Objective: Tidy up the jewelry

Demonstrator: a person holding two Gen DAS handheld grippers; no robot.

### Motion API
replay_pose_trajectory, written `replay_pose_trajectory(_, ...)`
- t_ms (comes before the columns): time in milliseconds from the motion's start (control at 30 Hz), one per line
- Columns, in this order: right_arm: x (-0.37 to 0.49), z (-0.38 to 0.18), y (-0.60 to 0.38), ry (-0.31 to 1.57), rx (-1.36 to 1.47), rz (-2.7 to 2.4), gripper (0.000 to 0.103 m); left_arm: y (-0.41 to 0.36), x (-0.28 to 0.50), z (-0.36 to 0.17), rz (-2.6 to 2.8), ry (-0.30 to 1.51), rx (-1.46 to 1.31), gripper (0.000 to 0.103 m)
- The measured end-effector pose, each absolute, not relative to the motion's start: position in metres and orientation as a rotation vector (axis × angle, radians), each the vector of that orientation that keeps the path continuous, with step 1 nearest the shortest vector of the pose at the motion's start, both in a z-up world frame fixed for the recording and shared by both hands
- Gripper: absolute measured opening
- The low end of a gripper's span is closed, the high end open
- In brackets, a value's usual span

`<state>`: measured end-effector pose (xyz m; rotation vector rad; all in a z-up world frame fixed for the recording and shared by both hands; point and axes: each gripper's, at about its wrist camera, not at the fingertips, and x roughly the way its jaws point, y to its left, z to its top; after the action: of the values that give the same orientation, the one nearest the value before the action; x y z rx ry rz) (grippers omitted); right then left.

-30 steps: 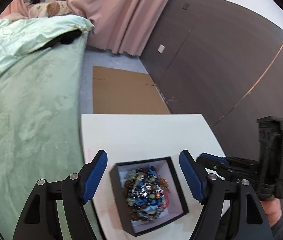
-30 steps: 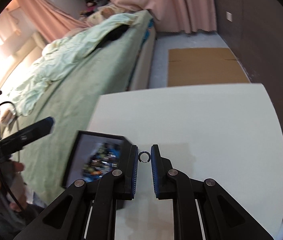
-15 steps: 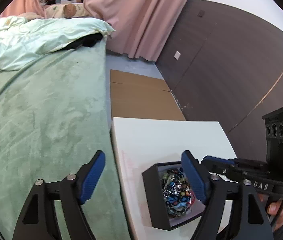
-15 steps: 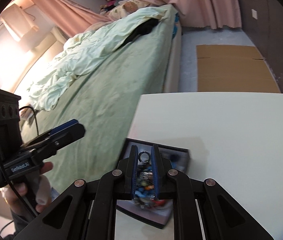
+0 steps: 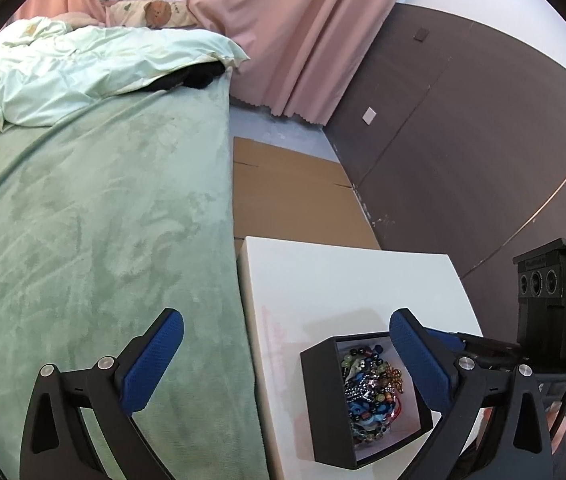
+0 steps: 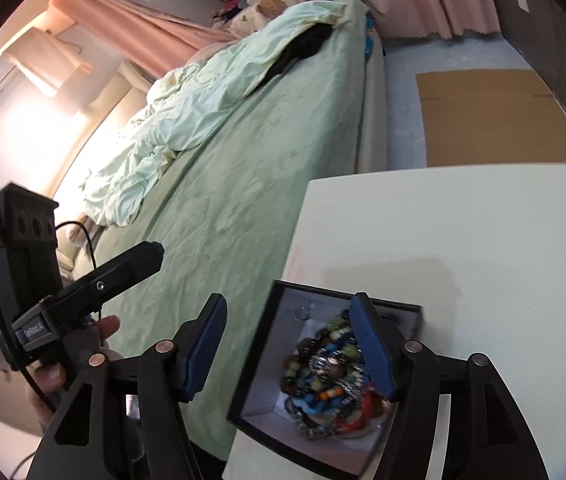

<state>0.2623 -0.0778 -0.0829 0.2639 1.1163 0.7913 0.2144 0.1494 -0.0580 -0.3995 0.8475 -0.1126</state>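
The right hand-held gripper (image 6: 289, 344) hangs over the near left corner of the black jewelry box (image 6: 387, 305), and its jaws have just been opening. They now stand apart with nothing pressed between the blue pads. A small silver ring (image 6: 303, 313) lies on the white lining in the far left corner of the box, apart from the heap. I judge that the right hand-held gripper let it go there, because it lies almost directly under the open jaws.

The left hand-held gripper (image 5: 283, 350) is also open, as wide as it goes; its jaws too have just been opening, and nothing is between them. In its own view, its left pad is over the green bedspread (image 5: 95, 240) and its right pad over the box. It seems to wait beside the desk (image 5: 347, 276), out of the way of the other tool.

The count: one box, standing at the edge of the white desk next to the bed; one loose ring; one tangled heap of beaded jewelry (image 6: 331, 376) in many colours, whose pieces I cannot separate or count; two hand-held grippers. Outside the box, no jewelry is visible on the part of the desk that these views show.
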Motion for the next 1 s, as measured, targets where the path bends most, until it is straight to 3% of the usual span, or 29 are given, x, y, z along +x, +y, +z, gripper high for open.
replay_pose_trajectory(433,0.227,-0.060,-0.148,1.021,0.295,0.695,0.065,0.115,0.203,-0.050,-0.187,0.817,-0.357,0.103)
replay_pose_trajectory(700,0.218,-0.055,-0.179,1.015,0.349,0.610,0.087,0.095,0.183,-0.033,-0.195,0.783,-0.346,0.103)
replay_pose_trajectory(767,0.215,-0.050,-0.183,0.999,0.352,0.600,0.098,0.091,0.178,-0.029,-0.199,0.778,-0.360,0.103)
replay_pose_trajectory(1000,0.200,-0.039,-0.197,0.959,0.308,0.559,0.099,0.077,0.155,-0.011,-0.197,0.757,-0.349,0.103)
